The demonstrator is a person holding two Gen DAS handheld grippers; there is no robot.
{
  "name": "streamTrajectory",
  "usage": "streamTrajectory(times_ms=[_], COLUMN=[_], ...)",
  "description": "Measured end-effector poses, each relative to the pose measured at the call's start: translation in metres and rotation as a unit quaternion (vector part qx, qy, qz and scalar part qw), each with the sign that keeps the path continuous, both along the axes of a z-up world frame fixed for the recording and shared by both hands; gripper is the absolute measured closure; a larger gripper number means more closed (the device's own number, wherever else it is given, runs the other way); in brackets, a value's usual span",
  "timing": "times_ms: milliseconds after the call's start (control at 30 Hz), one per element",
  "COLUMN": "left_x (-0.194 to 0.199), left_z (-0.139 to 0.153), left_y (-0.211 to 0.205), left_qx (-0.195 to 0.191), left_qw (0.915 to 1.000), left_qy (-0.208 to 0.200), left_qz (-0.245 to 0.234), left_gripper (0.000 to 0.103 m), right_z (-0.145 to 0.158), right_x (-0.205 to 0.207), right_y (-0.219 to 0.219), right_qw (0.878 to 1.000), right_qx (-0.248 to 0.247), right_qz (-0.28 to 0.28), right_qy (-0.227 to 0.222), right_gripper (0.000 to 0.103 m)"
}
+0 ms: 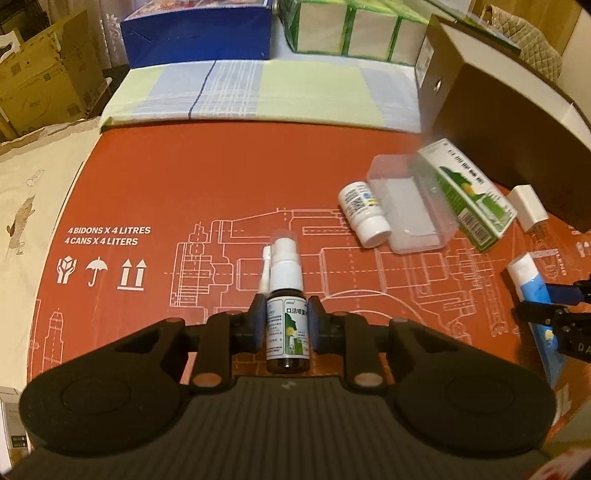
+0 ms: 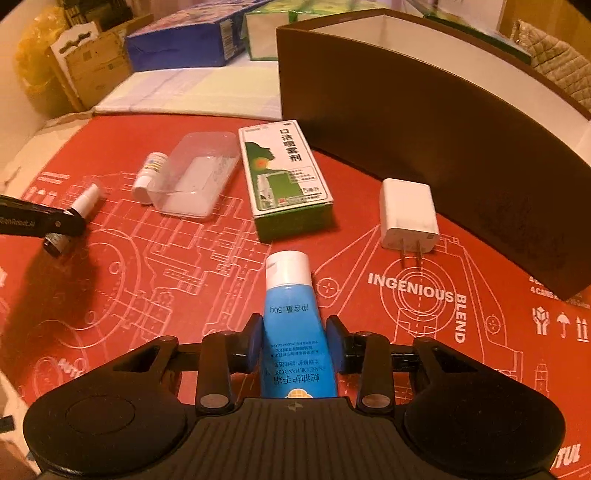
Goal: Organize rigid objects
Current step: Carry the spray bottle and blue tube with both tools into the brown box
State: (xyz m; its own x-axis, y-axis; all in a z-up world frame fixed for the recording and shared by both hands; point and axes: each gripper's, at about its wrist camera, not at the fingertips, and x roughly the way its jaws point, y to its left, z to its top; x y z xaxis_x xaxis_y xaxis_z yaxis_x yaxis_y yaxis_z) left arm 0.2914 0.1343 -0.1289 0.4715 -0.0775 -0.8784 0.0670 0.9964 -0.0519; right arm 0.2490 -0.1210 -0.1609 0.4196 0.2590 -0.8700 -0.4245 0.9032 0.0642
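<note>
Left gripper (image 1: pixel 283 325): fingers are closing tight on the spray bottle (image 1: pixel 287 325), pads pressing both sides of its labelled brown body, white nozzle pointing forward and away from the camera.
Spray bottle position: it is sitting in the grip over the red printed mat (image 1: pixel 184 177); whether its base is touching the mat, cannot tell. In the right wrist view it is showing at far left (image 2: pixel 79 205), gripped.
Right gripper (image 2: pixel 295 341): blue pads are sitting against both sides of the blue hand cream tube (image 2: pixel 291 314), narrow gap filled by the tube, white cap pointing forward.
Tube position: it is lying along the gripper axis low over the mat, cap end near the green spray box (image 2: pixel 286 177).
Green spray box: lying flat on the mat, between the clear plastic case (image 2: pixel 195 177) and the white charger (image 2: pixel 408 214), apart from the charger.
Clear plastic case: lying on the mat, touching the small white pill bottle (image 2: pixel 149 177) on its left side.
Small white pill bottle: lying on its side, cap toward the camera.
White charger: lying on the mat, prongs pointing toward the camera, just beside the brown box.
Brown box (image 2: pixel 424 129): open-topped, white inside, standing at the right rear of the mat.
Background: blue carton (image 1: pixel 199 33) and green-edged packs (image 1: pixel 351 29) are sitting behind a checked cloth (image 1: pixel 258 92).
</note>
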Motion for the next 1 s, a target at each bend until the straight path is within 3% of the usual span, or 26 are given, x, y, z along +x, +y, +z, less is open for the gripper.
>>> streamTrajectory(times_ms=[267,567,1000], left_x=[-0.011,-0.003,0.062], left_z=[0.04,0.089,0.129], left_y=[-0.025,-0.083,-0.182], left_qx=[-0.01,-0.036,-0.046], left_qw=[0.9992,0.9938,0.9769], left_qy=[-0.036,-0.083,-0.138], left_qz=[-0.009,-0.064,-0.157], left_gripper=[0.084,0.084,0.084], right_z=[0.033,0.077,0.141], right_x=[0.006,0.012,0.062], right_y=[-0.015,-0.045,-0.122], right_qw=[0.999,0.996,0.986], right_qx=[0.044,0.083,0.109], right_qz=[0.013,-0.004,-0.091], right_qy=[-0.01,-0.028,-0.083], right_gripper=[0.07,0.07,0.07])
